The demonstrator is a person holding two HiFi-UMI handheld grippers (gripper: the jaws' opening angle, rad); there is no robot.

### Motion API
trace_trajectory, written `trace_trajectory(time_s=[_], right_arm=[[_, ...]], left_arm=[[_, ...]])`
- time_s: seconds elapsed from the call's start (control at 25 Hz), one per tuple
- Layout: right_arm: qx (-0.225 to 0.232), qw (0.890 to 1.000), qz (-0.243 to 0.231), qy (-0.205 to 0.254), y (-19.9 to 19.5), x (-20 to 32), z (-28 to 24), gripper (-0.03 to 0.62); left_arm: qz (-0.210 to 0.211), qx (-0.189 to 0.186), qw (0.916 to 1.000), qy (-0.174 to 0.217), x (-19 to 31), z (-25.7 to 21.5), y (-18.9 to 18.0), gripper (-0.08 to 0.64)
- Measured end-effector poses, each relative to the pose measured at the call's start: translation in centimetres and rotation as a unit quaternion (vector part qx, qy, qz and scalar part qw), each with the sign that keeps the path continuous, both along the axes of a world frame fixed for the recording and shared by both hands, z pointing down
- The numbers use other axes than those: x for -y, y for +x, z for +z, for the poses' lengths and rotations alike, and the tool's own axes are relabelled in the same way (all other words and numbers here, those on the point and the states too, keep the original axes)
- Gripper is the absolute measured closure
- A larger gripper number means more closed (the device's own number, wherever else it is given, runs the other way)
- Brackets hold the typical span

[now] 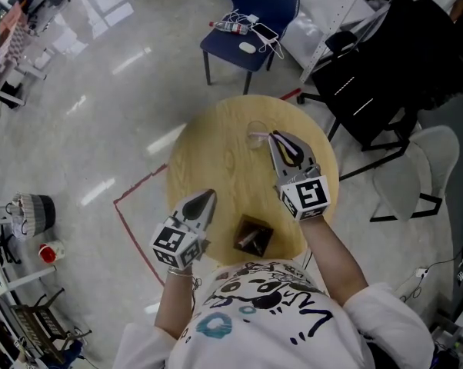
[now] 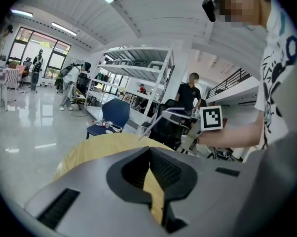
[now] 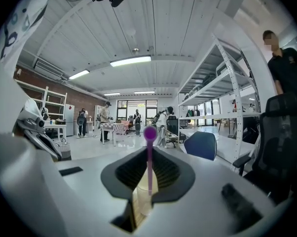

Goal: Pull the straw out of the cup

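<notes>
Right gripper pinches the purple straw over the clear cup on the round wooden table.

The right gripper (image 1: 280, 144), centre right of the head view, has its jaws drawn almost together, clamped on the purple straw (image 3: 149, 149). The straw slants up from the clear plastic cup (image 2: 144, 131), and its lower end looks to be inside the rim. The cup stands upright near the table's (image 1: 216, 156) far edge. The left gripper (image 1: 207, 198) sits lower left over the near side, jaws together but for a thin slit, gripping nothing. A small dark box (image 1: 253, 237) lies at the near edge between the two grippers.
</notes>
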State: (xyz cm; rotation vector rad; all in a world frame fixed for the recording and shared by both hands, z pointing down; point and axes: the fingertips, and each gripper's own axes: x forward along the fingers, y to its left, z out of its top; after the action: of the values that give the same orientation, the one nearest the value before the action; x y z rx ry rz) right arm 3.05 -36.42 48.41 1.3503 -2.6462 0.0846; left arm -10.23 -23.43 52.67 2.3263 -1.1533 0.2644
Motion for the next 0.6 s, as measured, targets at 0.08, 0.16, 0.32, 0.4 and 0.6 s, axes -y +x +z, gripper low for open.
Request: trace_trajectory(time_s=[0.08, 0.16, 0.32, 0.4, 0.6], right_arm=[[0.000, 1.000, 0.002, 0.003, 0.1, -0.1, -0.6, 0.546], [0.001, 1.000, 0.002, 0.008, 0.2, -0.2, -1.2, 0.546], [0.004, 1.000, 0.002, 0.016, 0.4, -0.4, -2.4, 0.546], [0.006, 1.000, 0.003, 0.020, 0.4, -0.6, -3.0, 0.546], [0.009, 0.999, 0.002, 0.031, 0.4, -1.2, -4.3, 0.546]], left_arm=[[-0.001, 0.000, 1.0000, 0.002, 0.0, -0.1, -0.1, 0.545], [-0.001, 0.000, 1.0000, 0.004, 0.0, -0.3, -0.1, 0.545], [-0.001, -0.004, 1.0000, 0.008, 0.0, -0.6, 0.1, 0.545], [0.000, -0.005, 0.9999, 0.009, -0.1, -0.8, 0.0, 0.543], [0.000, -0.006, 0.9998, 0.016, -0.4, -1.1, 0.1, 0.544]])
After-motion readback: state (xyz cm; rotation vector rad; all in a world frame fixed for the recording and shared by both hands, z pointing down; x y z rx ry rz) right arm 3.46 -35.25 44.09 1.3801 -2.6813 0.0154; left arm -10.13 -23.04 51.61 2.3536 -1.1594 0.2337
